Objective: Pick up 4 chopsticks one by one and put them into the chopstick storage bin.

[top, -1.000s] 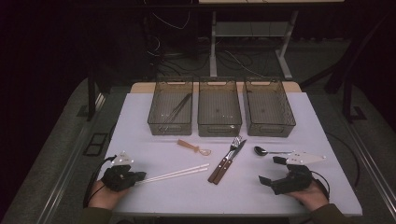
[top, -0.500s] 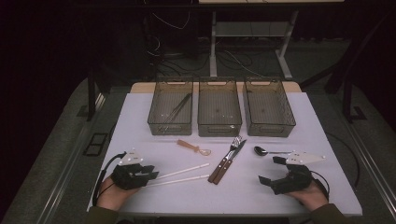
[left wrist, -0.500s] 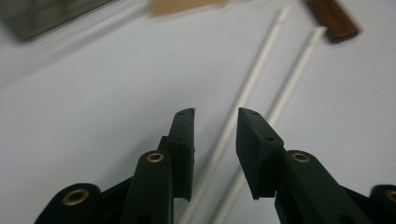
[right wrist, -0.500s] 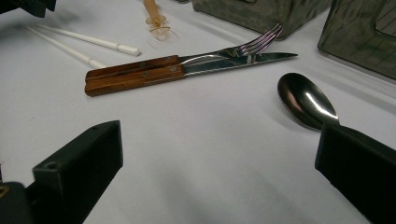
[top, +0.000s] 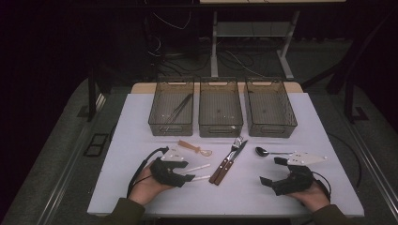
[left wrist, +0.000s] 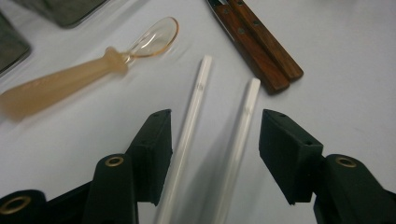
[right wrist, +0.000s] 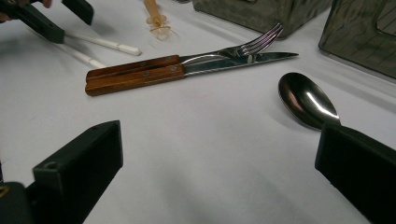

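Two white chopsticks (left wrist: 196,107) (top: 202,167) lie side by side on the white table (top: 136,126). My left gripper (top: 187,171) (left wrist: 215,116) straddles them low over the table. Its jaws have just been opening, and both sticks lie between them without being pressed. At the front right my right gripper (top: 272,171) (right wrist: 219,140) rests open with only bare table between its jaws. Ahead of it lie a metal spoon (right wrist: 306,100) (top: 263,151) and a wooden-handled fork and knife (right wrist: 187,65) (top: 228,161) lying together.
An amber plastic spoon (top: 193,147) (left wrist: 70,77) lies just beyond the chopsticks. Three clear bins stand in a row at the back: left (top: 172,107) with dark thin utensils inside, middle (top: 220,108), right (top: 270,107). The table's front edge runs close to both hands.
My left gripper has slid right along the chopsticks toward the table's middle, and its jaws have gone from shut to spread around them. The right gripper has stayed put.
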{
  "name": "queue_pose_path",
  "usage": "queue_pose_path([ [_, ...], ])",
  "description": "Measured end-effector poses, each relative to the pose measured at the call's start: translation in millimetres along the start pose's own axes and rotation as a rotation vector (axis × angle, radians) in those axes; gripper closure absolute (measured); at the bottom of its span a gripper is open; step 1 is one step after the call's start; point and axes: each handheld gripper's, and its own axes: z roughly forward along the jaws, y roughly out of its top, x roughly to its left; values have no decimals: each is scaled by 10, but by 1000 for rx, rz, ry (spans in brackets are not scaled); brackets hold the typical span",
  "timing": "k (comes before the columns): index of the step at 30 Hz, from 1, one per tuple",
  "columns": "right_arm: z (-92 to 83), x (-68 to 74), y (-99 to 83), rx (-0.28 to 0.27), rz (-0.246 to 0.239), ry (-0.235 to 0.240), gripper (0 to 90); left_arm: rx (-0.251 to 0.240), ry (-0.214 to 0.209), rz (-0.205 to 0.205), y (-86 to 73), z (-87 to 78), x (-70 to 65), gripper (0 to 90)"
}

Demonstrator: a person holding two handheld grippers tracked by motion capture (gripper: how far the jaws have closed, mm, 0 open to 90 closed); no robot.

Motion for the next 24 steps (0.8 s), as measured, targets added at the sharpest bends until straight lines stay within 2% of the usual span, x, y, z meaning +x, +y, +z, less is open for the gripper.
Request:
queue_pose_path([
  [6,1,-2,-2,0,3,3,11,26,-51,32,159,248,17,428],
  [10,-1,-5,-1,-2,3,4,11,40,-76,58,201,355,6,410],
  [13,1,-5,-1,-1,4,4,11,70,-62,84,197,391,4,408],
  [17,4,3,0,1,3,5,11,68,-44,91,184,395,-5,438],
  [19,5,2,-1,1,1,4,11,79,-26,115,183,383,-6,491],
  [24,4,3,0,1,1,4,11,76,-19,116,176,370,4,581],
])
